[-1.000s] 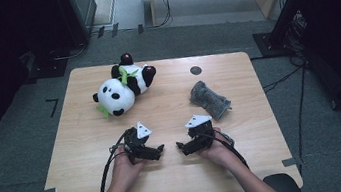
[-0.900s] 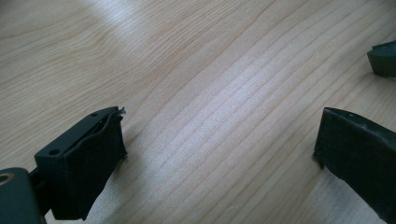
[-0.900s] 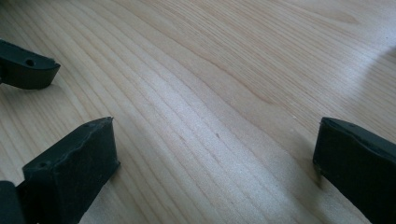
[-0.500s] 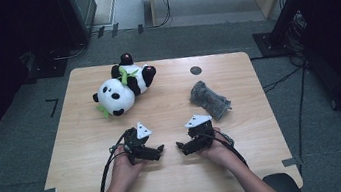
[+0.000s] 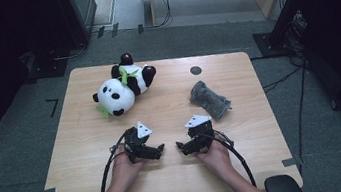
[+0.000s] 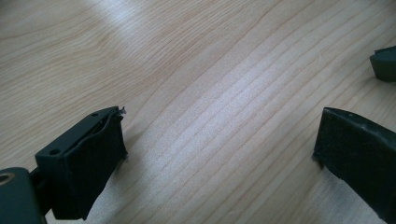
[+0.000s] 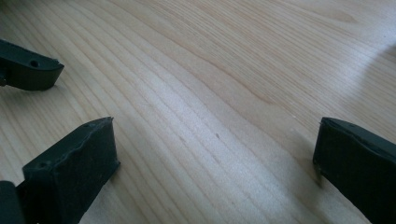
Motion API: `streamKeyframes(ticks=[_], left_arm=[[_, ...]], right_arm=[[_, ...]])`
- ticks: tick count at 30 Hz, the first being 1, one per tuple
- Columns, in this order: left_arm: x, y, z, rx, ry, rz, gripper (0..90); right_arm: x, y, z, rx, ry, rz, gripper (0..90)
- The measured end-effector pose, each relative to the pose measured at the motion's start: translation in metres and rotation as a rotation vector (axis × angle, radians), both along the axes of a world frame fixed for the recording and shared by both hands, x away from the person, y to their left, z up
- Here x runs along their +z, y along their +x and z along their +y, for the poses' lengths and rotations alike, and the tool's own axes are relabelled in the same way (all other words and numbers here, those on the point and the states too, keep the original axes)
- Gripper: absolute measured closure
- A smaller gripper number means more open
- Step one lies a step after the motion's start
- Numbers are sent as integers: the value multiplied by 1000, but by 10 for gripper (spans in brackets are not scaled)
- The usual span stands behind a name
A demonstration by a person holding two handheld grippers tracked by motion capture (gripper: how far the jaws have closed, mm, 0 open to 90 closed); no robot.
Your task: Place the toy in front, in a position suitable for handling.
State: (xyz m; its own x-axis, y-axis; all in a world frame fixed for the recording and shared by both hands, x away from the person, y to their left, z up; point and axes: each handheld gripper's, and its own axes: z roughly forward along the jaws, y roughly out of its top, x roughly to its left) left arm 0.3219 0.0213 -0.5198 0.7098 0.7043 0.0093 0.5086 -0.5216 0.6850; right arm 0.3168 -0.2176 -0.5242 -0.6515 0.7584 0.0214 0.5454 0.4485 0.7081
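The left hand-held gripper (image 5: pixel 160 151) and the right hand-held gripper (image 5: pixel 182 148) rest low on the near part of the wooden surface (image 5: pixel 85 153), tips facing each other and just apart; in each gripper view the two black jaws stand wide apart with only bare wood grain between them, holding nothing. The grey cloth bundle (image 5: pixel 209 99) lies on the surface beyond the right hand-held gripper, near it but not touching. The panda plush toy (image 5: pixel 122 88) lies on its back farther off, beyond the left hand-held gripper, toward the far left.
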Motion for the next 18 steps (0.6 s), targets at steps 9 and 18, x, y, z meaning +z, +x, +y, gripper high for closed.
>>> streamKeyframes(ticks=[9, 18], left_arm=[[0, 2, 1, -26, -4, -6, 46], [5, 2, 7, -71, -24, -13, 312]], right_arm=[[0, 1, 1, 3, -1, 0, 0], [0, 1, 1, -16, 3, -6, 19]])
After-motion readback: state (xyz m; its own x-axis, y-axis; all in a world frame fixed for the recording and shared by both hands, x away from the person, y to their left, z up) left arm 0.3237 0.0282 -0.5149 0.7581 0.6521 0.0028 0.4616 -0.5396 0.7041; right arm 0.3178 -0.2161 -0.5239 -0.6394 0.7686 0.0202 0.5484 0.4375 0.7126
